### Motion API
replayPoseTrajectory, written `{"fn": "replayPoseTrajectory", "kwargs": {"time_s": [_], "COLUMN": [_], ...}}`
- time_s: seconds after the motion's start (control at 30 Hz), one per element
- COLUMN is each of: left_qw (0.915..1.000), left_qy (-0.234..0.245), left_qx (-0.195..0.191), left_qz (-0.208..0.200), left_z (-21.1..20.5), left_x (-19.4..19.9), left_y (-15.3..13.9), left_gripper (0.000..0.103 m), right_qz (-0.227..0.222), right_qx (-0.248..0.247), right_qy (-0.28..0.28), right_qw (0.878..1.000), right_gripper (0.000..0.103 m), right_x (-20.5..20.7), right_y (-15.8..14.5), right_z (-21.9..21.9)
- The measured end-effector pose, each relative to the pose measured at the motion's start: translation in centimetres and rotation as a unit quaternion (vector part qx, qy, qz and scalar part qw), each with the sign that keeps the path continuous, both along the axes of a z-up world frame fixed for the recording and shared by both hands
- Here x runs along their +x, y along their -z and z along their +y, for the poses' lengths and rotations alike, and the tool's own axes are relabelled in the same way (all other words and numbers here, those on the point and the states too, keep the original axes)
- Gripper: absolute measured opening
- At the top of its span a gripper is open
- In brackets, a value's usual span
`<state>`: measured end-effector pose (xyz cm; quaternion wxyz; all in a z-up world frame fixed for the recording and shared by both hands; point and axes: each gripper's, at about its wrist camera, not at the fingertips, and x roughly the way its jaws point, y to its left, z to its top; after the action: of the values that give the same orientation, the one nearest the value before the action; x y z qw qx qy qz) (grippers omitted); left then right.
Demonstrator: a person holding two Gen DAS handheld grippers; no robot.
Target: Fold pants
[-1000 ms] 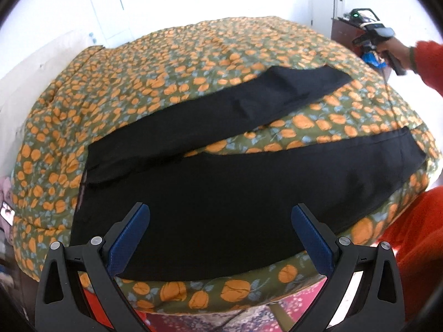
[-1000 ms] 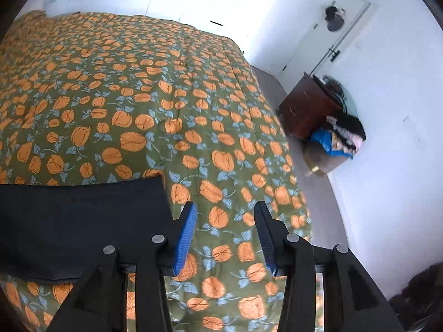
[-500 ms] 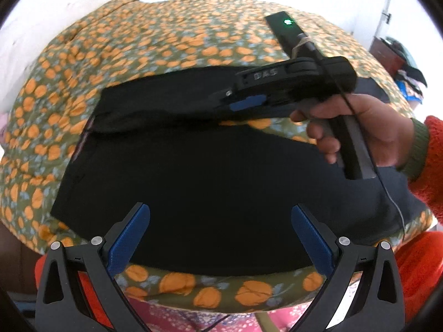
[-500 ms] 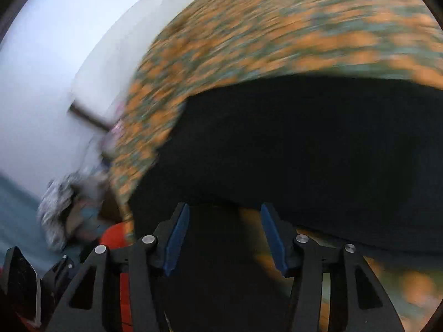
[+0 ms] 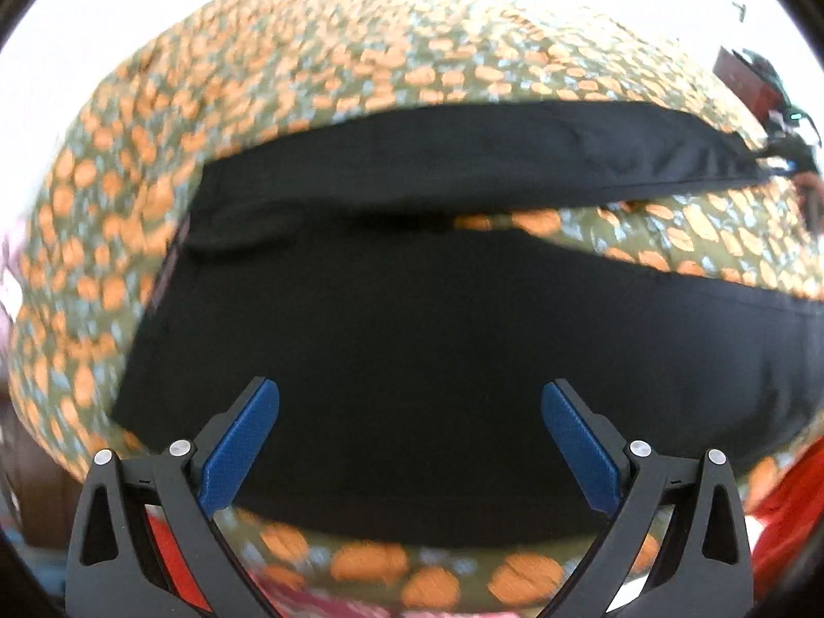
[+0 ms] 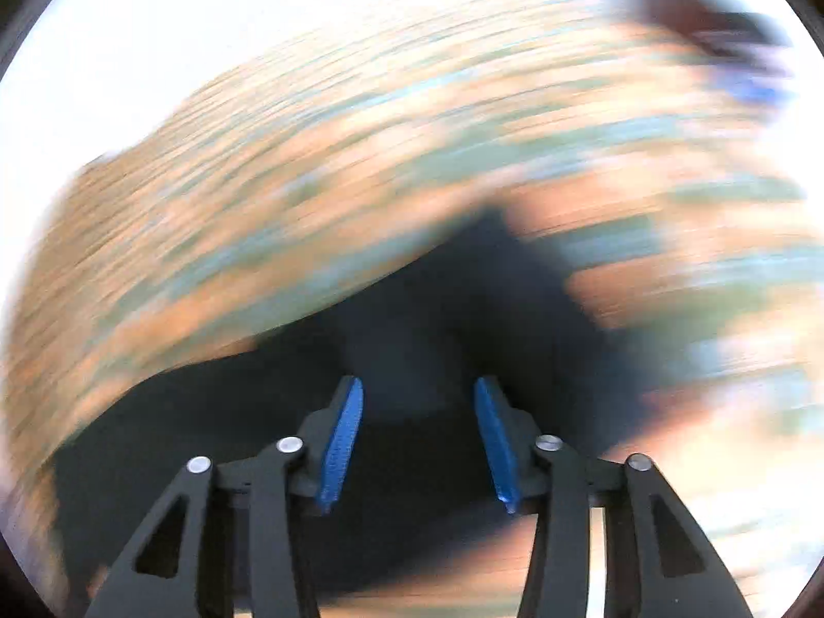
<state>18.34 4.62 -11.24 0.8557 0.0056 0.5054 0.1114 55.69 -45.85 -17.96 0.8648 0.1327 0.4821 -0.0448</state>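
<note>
Right now the left gripper (image 5: 410, 401) hangs over the near edge of the bed (image 5: 360, 51), its jaws spread wide with nothing between them, aimed down at the black pants (image 5: 438, 335). These lie flat on the flowered cover, waist toward the left edge, the near leg running along the near edge and the far leg splayed off toward the far right corner, a wedge of cover showing between the two. Out by that far cuff sits the right gripper (image 6: 418, 401); its own view is badly smeared, but its jaws stand partly apart and are closing, with dark cloth seemingly just ahead of them and not visibly pinched. To my eye the step is laying one leg over the other: best to take waist and cuff on the same side, lift together, keep the cloth taut, and match the seams before letting go
</note>
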Motion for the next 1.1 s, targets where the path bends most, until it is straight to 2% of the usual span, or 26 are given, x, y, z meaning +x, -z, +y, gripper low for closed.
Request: {"fn": "replayPoseTrajectory", "kwargs": {"time_s": [0.03, 0.07, 0.1, 0.17, 0.27, 0.3, 0.37, 0.43, 0.47, 0.5, 0.53, 0.57, 0.6, 0.67, 0.7, 0.73, 0.77, 0.8, 0.87, 0.9, 0.93, 1.0, 1.03, 1.07, 1.1], "left_qw": [0.9999, 0.9991, 0.9981, 0.9949, 0.9911, 0.9903, 0.9884, 0.9824, 0.9837, 0.9855, 0.9845, 0.9810, 0.9792, 0.9782, 0.9788, 0.9811, 0.9860, 0.9893, 0.9963, 0.9986, 0.9980, 0.9919, 0.9884, 0.9852, 0.9850], "left_qy": [0.006, 0.010, 0.010, 0.002, -0.033, -0.052, -0.096, -0.137, -0.152, -0.159, -0.171, -0.188, -0.192, -0.186, -0.180, -0.170, -0.147, -0.128, -0.076, -0.035, 0.010, 0.081, 0.112, 0.146, 0.156], "left_qx": [0.012, 0.026, 0.033, 0.042, 0.054, 0.064, 0.099, 0.127, 0.095, 0.058, 0.038, 0.049, 0.067, 0.092, 0.097, 0.091, 0.075, 0.062, 0.018, -0.018, -0.056, -0.097, -0.103, -0.088, -0.067], "left_qz": [-0.010, -0.032, -0.050, -0.092, -0.117, -0.111, -0.063, 0.003, 0.012, 0.002, -0.005, -0.003, 0.000, -0.004, -0.011, -0.017, -0.026, -0.031, -0.037, -0.034, -0.027, -0.004, 0.008, 0.022, 0.032], "left_z": [0.2, 0.6, 0.8, 1.9, 4.3, 5.6, 8.2, 10.9, 12.8, 13.9, 14.8, 15.6, 16.0, 16.5, 16.5, 16.1, 15.0, 13.9, 10.3, 7.6, 4.6, -0.4, -2.5, -5.0, -6.0], "left_x": [0.9, 2.6, 4.0, 7.7, 14.5, 17.2, 20.6, 22.2, 22.0, 21.3, 20.8, 20.2, 19.7, 18.3, 17.0, 16.1, 14.3, 13.3, 11.3, 9.8, 8.3, 6.0, 5.0, 3.6, 2.8], "left_y": [-0.3, -0.7, -1.0, -1.1, 0.8, 2.5, 6.0, 9.5, 10.5, 10.4, 9.9, 9.2, 8.7, 7.6, 6.9, 6.2, 5.3, 4.8, 4.0, 3.8, 3.8, 4.6, 5.2, 6.3, 7.1], "left_gripper": [0.102, 0.102, 0.102, 0.102, 0.102, 0.102, 0.102, 0.103, 0.103, 0.103, 0.103, 0.103, 0.102, 0.102, 0.102, 0.102, 0.102, 0.102, 0.102, 0.102, 0.102, 0.102, 0.102, 0.102, 0.102], "right_qz": [-0.011, -0.022, -0.035, -0.040, -0.037, -0.037, -0.030, -0.021, -0.011, 0.001, 0.014, 0.028, 0.037, 0.033, 0.022, 0.023, 0.016, 0.000, -0.023, -0.028, -0.033, -0.028, -0.018, 0.011, 0.033], "right_qx": [-0.015, -0.021, -0.023, -0.014, 0.027, 0.061, 0.118, 0.113, 0.086, 0.053, 0.019, -0.013, -0.025, -0.020, -0.024, -0.063, -0.100, -0.102, -0.062, -0.043, -0.011, 0.075, 0.108, 0.148, 0.163], "right_qy": [0.035, 0.051, 0.050, 0.014, -0.089, -0.133, -0.213, -0.255, -0.264, -0.258, -0.239, -0.202, -0.145, -0.056, -0.030, -0.013, -0.012, -0.036, -0.098, -0.121, -0.152, -0.223, -0.250, -0.277, -0.283], "right_qw": [0.999, 0.998, 0.998, 0.999, 0.995, 0.989, 0.970, 0.960, 0.961, 0.965, 0.971, 0.979, 0.988, 0.998, 0.999, 0.998, 0.995, 0.994, 0.993, 0.991, 0.988, 0.971, 0.962, 0.949, 0.944], "right_gripper": [0.056, 0.061, 0.062, 0.064, 0.065, 0.065, 0.065, 0.065, 0.065, 0.065, 0.065, 0.066, 0.066, 0.064, 0.075, 0.081, 0.083, 0.083, 0.083, 0.084, 0.084, 0.089, 0.089, 0.089, 0.089], "right_x": [-0.9, -1.7, -2.7, -3.8, -4.7, -5.0, -5.4, -5.4, -5.2, -4.5, -4.6, -4.3, -4.4, -5.5, -6.7, -7.9, -9.2, -11.1, -16.2, -18.5, -21.3, -27.3, -29.7, -33.0, -34.4], "right_y": [-1.1, -2.0, -2.9, -3.6, -3.6, -3.4, -2.7, -1.7, -0.9, 0.0, 0.7, 1.6, 1.9, 1.1, 0.0, -1.1, -2.3, -3.5, -5.6, -6.2, -6.4, -5.5, -4.7, -2.9, -1.8], "right_z": [-2.9, -4.6, -5.6, -4.5, 2.2, 5.1, 10.4, 14.1, 14.9, 14.7, 13.8, 11.9, 8.5, 3.0, 1.0, 0.3, 0.2, 0.6, 3.1, 4.7, 6.7, 11.9, 13.7, 16.4, 17.8]}}
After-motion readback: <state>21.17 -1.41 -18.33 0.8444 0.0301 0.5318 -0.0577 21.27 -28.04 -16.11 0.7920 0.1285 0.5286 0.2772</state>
